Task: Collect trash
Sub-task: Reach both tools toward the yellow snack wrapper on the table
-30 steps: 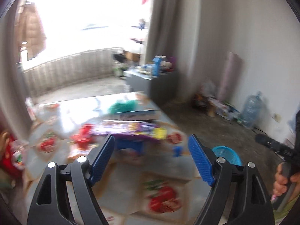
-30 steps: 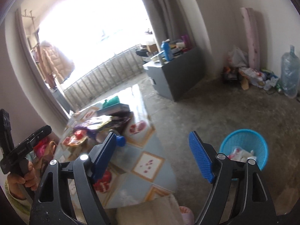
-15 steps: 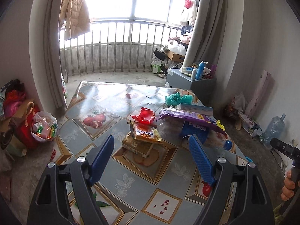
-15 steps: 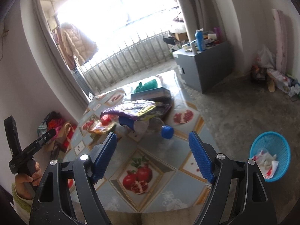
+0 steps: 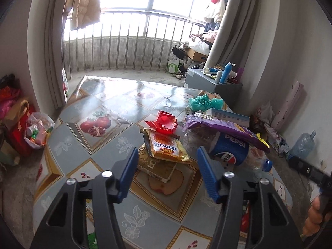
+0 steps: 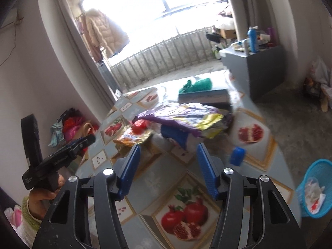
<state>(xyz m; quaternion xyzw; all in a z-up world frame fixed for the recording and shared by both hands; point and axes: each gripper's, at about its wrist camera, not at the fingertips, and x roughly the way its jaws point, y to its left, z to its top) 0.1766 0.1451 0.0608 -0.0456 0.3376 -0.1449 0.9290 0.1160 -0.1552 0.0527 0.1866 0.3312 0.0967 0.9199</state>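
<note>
Trash lies in a pile on the fruit-patterned table (image 5: 99, 145): a red wrapper (image 5: 162, 122), a yellow snack packet (image 5: 166, 147) on a flat brown carton (image 5: 164, 171), a purple bag (image 5: 224, 126) over a Pepsi bottle (image 5: 230, 148), green plastic (image 5: 205, 102). My left gripper (image 5: 167, 169) is open and empty, just short of the packet and carton. My right gripper (image 6: 167, 166) is open and empty above the table, before the purple bag (image 6: 186, 116) and the bottle's blue cap (image 6: 237, 155). A blue trash basket (image 6: 313, 186) stands on the floor at right.
A flat blue box (image 5: 230, 116) lies behind the purple bag. A grey cabinet (image 6: 257, 66) with bottles stands beyond the table. Bags (image 5: 37, 130) sit on the floor at left. A large water jug (image 5: 303, 145) and clutter line the right wall.
Both grippers have moved closer to the trash pile and lower over the table. The left view swung from the table's right side onto the pile. Both stay open.
</note>
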